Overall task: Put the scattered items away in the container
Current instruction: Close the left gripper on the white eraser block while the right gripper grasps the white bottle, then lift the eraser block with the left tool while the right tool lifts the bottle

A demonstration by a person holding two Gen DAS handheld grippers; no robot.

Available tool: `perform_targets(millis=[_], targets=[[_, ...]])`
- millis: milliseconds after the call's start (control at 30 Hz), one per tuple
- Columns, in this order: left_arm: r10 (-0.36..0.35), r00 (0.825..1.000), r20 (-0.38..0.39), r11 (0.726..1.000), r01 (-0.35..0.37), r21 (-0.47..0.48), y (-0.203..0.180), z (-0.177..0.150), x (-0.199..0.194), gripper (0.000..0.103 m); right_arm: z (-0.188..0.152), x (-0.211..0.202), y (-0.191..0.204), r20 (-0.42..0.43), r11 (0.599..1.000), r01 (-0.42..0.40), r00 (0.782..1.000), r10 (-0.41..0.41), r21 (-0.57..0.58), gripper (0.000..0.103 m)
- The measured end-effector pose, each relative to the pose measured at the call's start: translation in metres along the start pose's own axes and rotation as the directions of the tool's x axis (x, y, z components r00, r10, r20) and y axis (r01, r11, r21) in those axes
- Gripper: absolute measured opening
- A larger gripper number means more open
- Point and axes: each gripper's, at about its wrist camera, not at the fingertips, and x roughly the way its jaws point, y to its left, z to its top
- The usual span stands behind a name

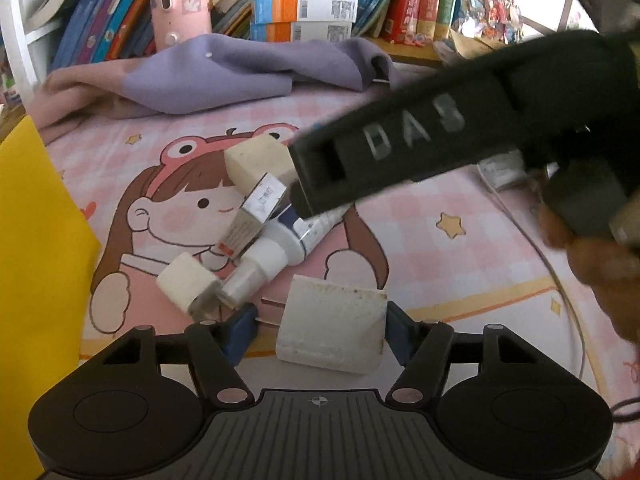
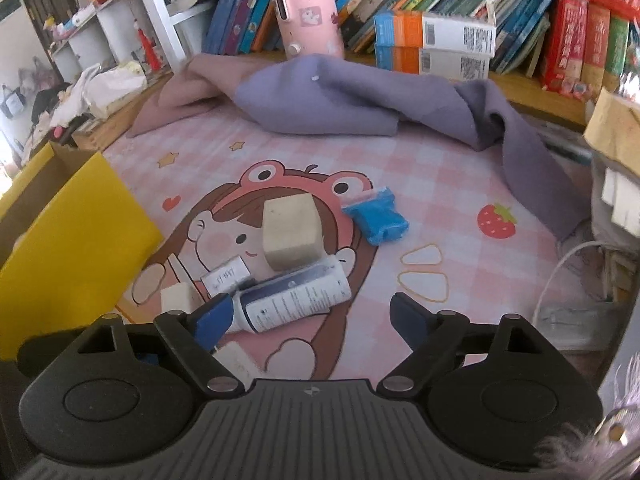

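Yellow container (image 2: 76,236): left of both sets of fingers, open side toward the pile for short drops.

Left gripper (image 1: 318,334): fingers half-spread around the big white charger (image 1: 332,326), right pad touching, grip probably not yet firm.

Right gripper (image 2: 310,318): fingers spread wide, empty; the tube (image 2: 294,300) lies just ahead of the left finger, likely the next pick.

Blue packet (image 2: 378,216): farther ahead on the pink desk mat (image 2: 460,184).

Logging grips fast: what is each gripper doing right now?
Left gripper: around the white charger; grip cannot be told.
Right gripper: open, empty.
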Motion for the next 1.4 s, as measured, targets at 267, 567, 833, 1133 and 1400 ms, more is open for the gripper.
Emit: perform_targets(millis=[267,567,833,1133,1400], targets=[[0.007,1.0,0.027,0.996,-0.004,-0.092,0.023,-0.01,-0.034,0.067,0.004,0.019,-0.017,-0.054,0.949,-0.005,0.998,0.023,0.315,0.057],[0.077,0.995,0.064,0.993,-0.071,-0.094,0.031,-0.016,-0.068,0.067,0.012,0.044,-0.002,-0.074,0.941,0.006,0.997,0.02,0.338,0.055],[0.075,0.994,0.076,0.993,-0.068,-0.098,0.029,-0.023,-0.084,0.067,0.008,0.043,0.018,-0.039,0.997,0.066,0.997,-0.064,0.044,0.045],[0.048,0.992,0.119,0.995,-0.037,-0.091,0.025,-0.024,-0.095,0.067,-0.009,0.03,0.014,-0.049,0.987,0.12,0.991,-0.126,-0.109,0.031],[0.062,0.991,0.12,0.994,-0.05,-0.101,0.024,-0.028,-0.102,0.067,0.003,0.047,0.011,-0.037,0.978,0.152,0.987,-0.159,-0.144,0.031]])
